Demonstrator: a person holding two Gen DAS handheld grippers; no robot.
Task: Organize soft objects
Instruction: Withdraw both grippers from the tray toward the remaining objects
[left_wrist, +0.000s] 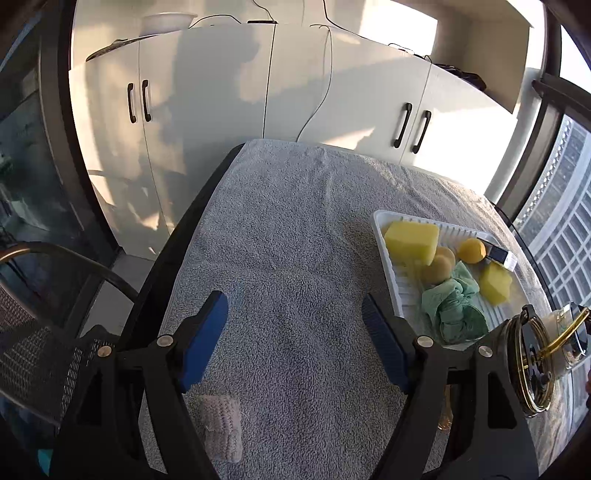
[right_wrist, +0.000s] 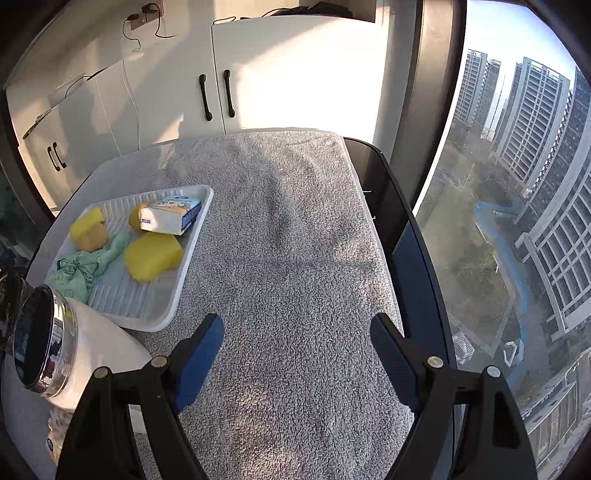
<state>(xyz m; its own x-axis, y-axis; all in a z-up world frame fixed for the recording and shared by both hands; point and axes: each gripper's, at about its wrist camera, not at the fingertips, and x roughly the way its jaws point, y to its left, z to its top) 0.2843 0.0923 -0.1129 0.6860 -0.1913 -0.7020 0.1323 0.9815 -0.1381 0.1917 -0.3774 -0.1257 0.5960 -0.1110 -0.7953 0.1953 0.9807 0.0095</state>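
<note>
The soft things are mostly gathered in the white ribbed tray (right_wrist: 177, 295), which sits on the grey towel (right_wrist: 295, 258) covering the table. In it lie a big yellow sponge (right_wrist: 153, 258), a smaller yellow sponge (right_wrist: 86, 221) with a tan one (right_wrist: 92, 239) touching it, a crumpled green cloth (right_wrist: 79, 273) toward the near end, and a pack of tissues (right_wrist: 171, 216) at the far end, leaning against a round yellow piece that it half hides. One small knitted pale cloth (left_wrist: 221, 428) lies alone on the towel, well apart from the tray, just under the left gripper (left_wrist: 295, 321). That gripper hangs over bare towel with its blue pads spread and nothing between them. The right gripper (right_wrist: 297, 343) is likewise spread wide and empty above the towel, beside the tray's near corner. A white appliance with a chrome ring (right_wrist: 62, 350) stands at the tray's near end. Behind the table are white cabinets (right_wrist: 258, 74), and a window (right_wrist: 517, 184) shows tall buildings outside.
</note>
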